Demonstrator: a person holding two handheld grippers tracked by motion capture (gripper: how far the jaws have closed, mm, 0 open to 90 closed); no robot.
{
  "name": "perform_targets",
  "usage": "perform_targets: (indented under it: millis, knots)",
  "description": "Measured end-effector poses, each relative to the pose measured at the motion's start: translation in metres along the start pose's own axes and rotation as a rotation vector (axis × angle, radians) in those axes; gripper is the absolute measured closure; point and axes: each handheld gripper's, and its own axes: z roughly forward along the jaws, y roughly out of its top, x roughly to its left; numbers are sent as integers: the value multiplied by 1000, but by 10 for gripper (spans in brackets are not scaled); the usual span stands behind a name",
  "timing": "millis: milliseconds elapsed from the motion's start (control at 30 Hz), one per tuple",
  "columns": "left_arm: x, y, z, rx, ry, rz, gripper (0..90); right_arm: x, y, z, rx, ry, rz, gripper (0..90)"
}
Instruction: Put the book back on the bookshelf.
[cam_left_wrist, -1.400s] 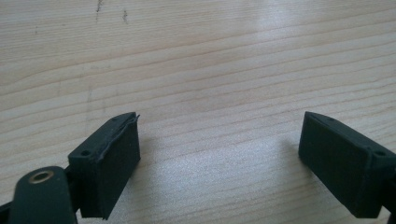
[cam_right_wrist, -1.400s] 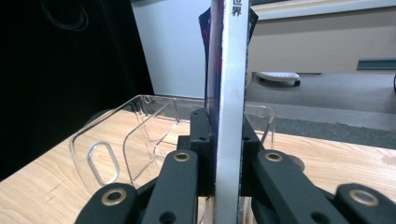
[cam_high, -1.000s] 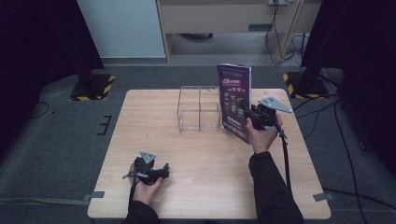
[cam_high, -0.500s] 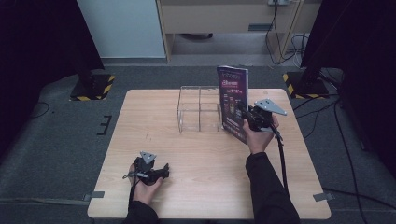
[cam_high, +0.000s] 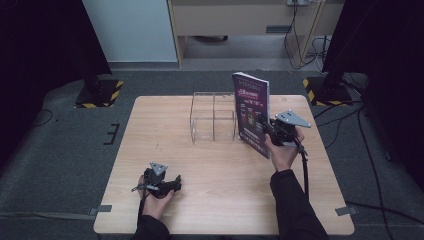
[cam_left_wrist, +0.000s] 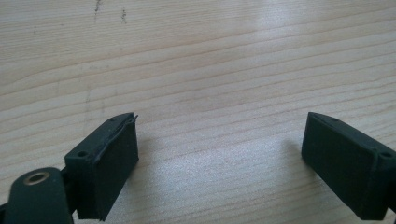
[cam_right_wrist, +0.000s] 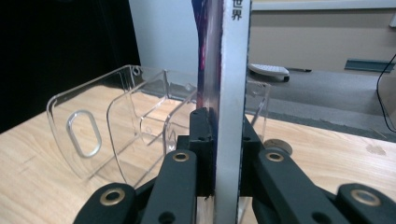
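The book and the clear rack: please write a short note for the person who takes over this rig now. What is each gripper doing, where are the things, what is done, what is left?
Right gripper: shut on the book, clamped at its spine edge, book held upright, just to the right of the clear rack.
Left gripper: open, holding nothing, resting low on the table near its front left.
Clear rack: stands at the table's back middle; its compartments look empty.
Done: book picked up and stood on edge.
Left: likely to slide the book into a rack compartment, then release. Steady the rack with the left gripper if it shifts.
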Motion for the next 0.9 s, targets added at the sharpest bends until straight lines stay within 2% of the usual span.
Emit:
perform_targets:
  millis: [200, 433, 500, 700, 900]
  knots:
    - [0, 0, 0, 0, 0, 0, 97, -1, -3, -10, 43, 17, -11, 820]
    - [0, 0, 0, 0, 0, 0, 97, -3, -8, -25, 93, 46, 13, 811]
    - [0, 0, 0, 0, -1, -1, 97, -2, -11, -30, 106, 50, 3, 811]
    - [0, 0, 0, 1, -5, -1, 94, -5, -21, -42, 126, 43, -10, 811]
    - [0, 1, 1, 9, -13, 7, 60, -7, -32, -51, 140, 49, 9, 810]
